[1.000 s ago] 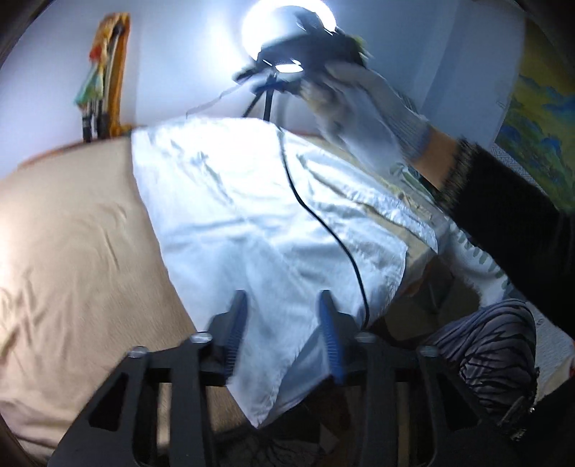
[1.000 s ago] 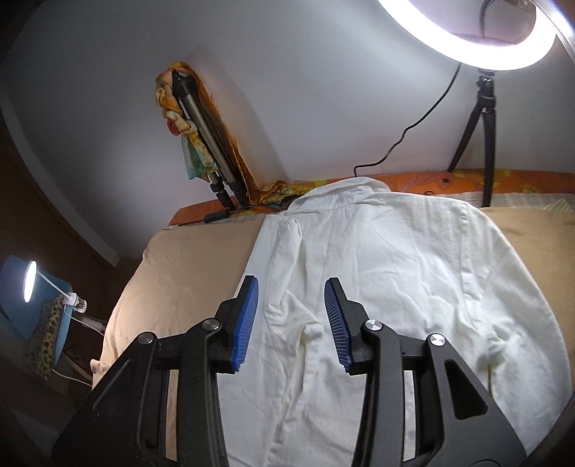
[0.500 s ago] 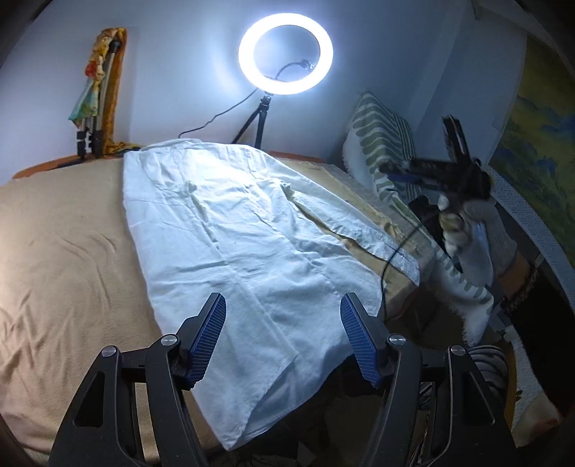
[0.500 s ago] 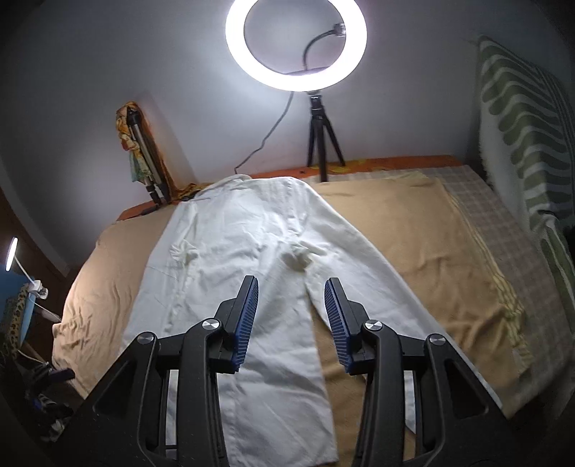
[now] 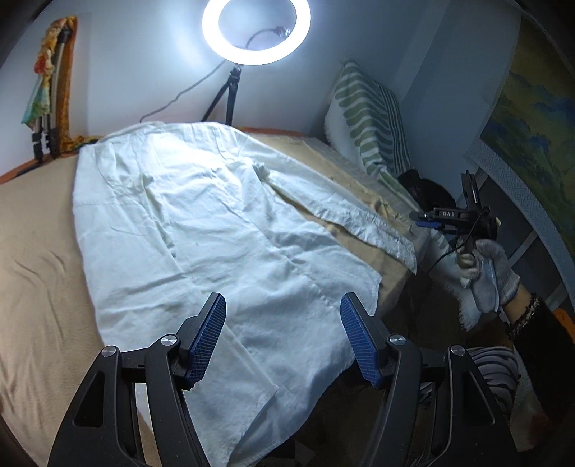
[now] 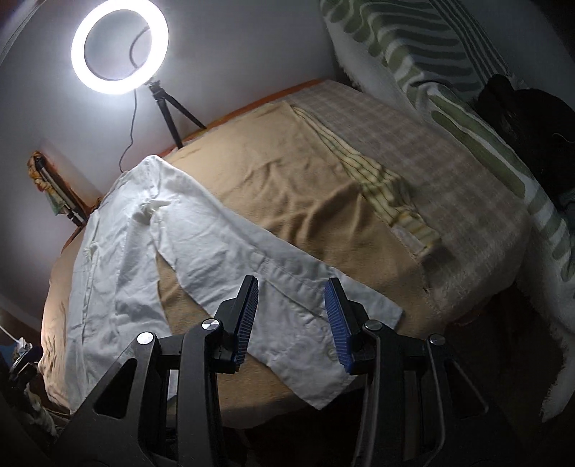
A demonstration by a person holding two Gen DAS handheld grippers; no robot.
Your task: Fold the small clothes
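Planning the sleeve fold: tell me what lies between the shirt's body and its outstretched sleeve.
Bare tan blanket fills the wedge between the shirt body and the sleeve; nothing else lies there. The right wrist view shows it best.

Both wrist views look along the bed, sharing the white shirt [image 5: 215,230] and ring light [image 6: 119,46].

Bedroom lit by a ring light

A glowing ring light [image 5: 256,32] on a tripod stands against the pale far wall [image 5: 143,72]; a tan blanket [image 6: 287,172] covers the bed, a green-striped pillow [image 5: 370,118] at right.
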